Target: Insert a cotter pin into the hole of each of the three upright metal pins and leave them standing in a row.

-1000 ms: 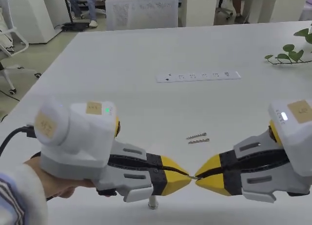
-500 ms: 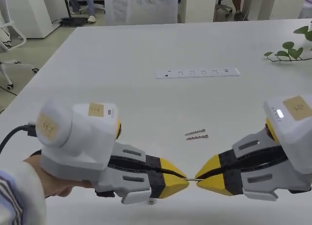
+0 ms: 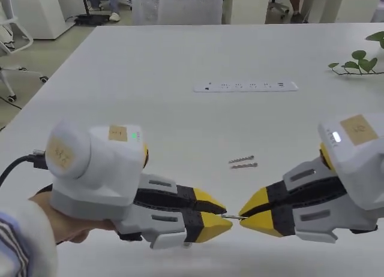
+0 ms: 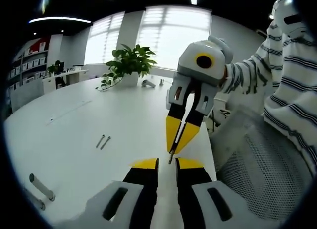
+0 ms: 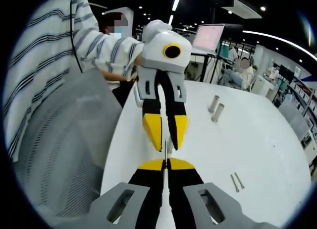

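While I am holding both tools tip to tip over the near workbench [image 3: 180, 109], the right gripper [image 3: 242, 217] is pinching a cotter pin [image 4: 171, 157] and the left gripper [image 3: 228, 216] is clamping what looks like a metal pin [image 5: 169, 145]. Two spare cotter pins [image 3: 243, 162] are lying just beyond, and two more metal pins [image 5: 214, 104] are waiting farther off. I am judging this to be the first insertion of three.

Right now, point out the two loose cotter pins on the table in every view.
Head view: the loose cotter pins lie mid-table, just beyond where the left gripper and right gripper meet.
Left gripper view: left of centre, on the table left of the right gripper.
Right gripper view: lower right, on the table right of the left gripper.
Shared landmark: the grippers' meeting tips, with a held cotter pin between them.
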Tool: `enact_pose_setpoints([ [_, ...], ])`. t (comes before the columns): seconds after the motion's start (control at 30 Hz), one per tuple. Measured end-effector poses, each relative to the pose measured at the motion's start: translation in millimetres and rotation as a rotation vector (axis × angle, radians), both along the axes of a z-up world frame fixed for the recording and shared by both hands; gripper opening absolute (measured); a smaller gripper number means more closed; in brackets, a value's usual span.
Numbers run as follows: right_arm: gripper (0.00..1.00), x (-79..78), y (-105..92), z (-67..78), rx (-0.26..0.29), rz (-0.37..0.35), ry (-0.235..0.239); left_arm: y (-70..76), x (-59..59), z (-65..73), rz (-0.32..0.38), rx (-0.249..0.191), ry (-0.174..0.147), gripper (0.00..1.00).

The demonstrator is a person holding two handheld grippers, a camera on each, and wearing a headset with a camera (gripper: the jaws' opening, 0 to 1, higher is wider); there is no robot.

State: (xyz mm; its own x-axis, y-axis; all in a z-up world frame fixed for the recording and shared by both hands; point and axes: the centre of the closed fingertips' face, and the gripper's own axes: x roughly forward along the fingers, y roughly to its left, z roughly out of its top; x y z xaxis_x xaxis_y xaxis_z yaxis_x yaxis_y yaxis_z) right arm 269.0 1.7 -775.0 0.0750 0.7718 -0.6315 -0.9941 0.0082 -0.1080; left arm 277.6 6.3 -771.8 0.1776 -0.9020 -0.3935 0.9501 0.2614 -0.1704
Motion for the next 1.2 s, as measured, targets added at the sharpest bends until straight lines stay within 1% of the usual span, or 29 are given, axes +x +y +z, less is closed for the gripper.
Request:
enact_pose_setpoints([
  [0.07,0.03,1.3,0.7,-2.4,-0.008,-0.002,0.001,2.8,2.0,-0.4,0.008,0.003,-0.008,0.18],
  [0.1,0.03,1.8,0.8,-3.4,-0.011,-0.003,0.001,4.5,3.1,-1.0,0.011,0.005,-0.010,0.18],
  [0.17,0.03,3.8,1.1,-6.1,-0.019,-0.013,0.004,9.1,6.0,-2.4,0.030,0.009,-0.004,0.20],
  [0.23,0.03,5.9,0.8,-9.5,-0.031,-0.021,0.006,14.1,9.6,-4.3,0.049,0.020,-0.016,0.22],
  [0.3,0.03,7.8,0.5,-12.7,-0.040,-0.030,0.009,18.0,12.4,-5.0,0.067,0.024,-0.021,0.25],
  [0.4,0.03,9.7,1.7,-16.0,-0.046,-0.042,0.014,25.8,16.3,-6.8,0.099,0.025,-0.025,0.26],
  [0.53,0.03,11.9,3.7,-19.6,-0.051,-0.050,0.016,34.5,16.9,-15.9,0.135,0.046,-0.005,0.27],
  [0.57,0.03,12.7,4.3,-21.0,-0.054,-0.052,0.017,36.7,16.4,-19.0,0.147,0.051,0.004,0.27],
  [0.67,0.03,14.2,5.7,-24.2,-0.057,-0.059,0.022,40.5,14.9,-25.9,0.173,0.060,0.020,0.27],
  [0.7,0.03,14.6,6.4,-25.2,-0.057,-0.061,0.024,42.1,14.5,-29.4,0.185,0.070,0.023,0.27],
  [0.73,0.03,15.1,7.2,-26.7,-0.059,-0.063,0.023,43.5,15.1,-31.3,0.195,0.080,0.017,0.27],
  [0.9,0.03,16.1,10.1,-31.0,-0.057,-0.068,0.029,43.8,11.2,-37.6,0.215,0.087,0.026,0.27],
  [1.0,0.03,16.4,11.0,-33.8,-0.058,-0.069,0.029,45.7,12.8,-43.0,0.240,0.095,0.031,0.27],
  [1.1,0.03,17.0,12.1,-36.1,-0.056,-0.070,0.030,48.3,14.6,-48.9,0.264,0.115,0.037,0.27],
  [1.2,0.03,17.5,13.7,-37.6,-0.050,-0.070,0.033,49.1,15.3,-50.3,0.276,0.117,0.041,0.26],
])
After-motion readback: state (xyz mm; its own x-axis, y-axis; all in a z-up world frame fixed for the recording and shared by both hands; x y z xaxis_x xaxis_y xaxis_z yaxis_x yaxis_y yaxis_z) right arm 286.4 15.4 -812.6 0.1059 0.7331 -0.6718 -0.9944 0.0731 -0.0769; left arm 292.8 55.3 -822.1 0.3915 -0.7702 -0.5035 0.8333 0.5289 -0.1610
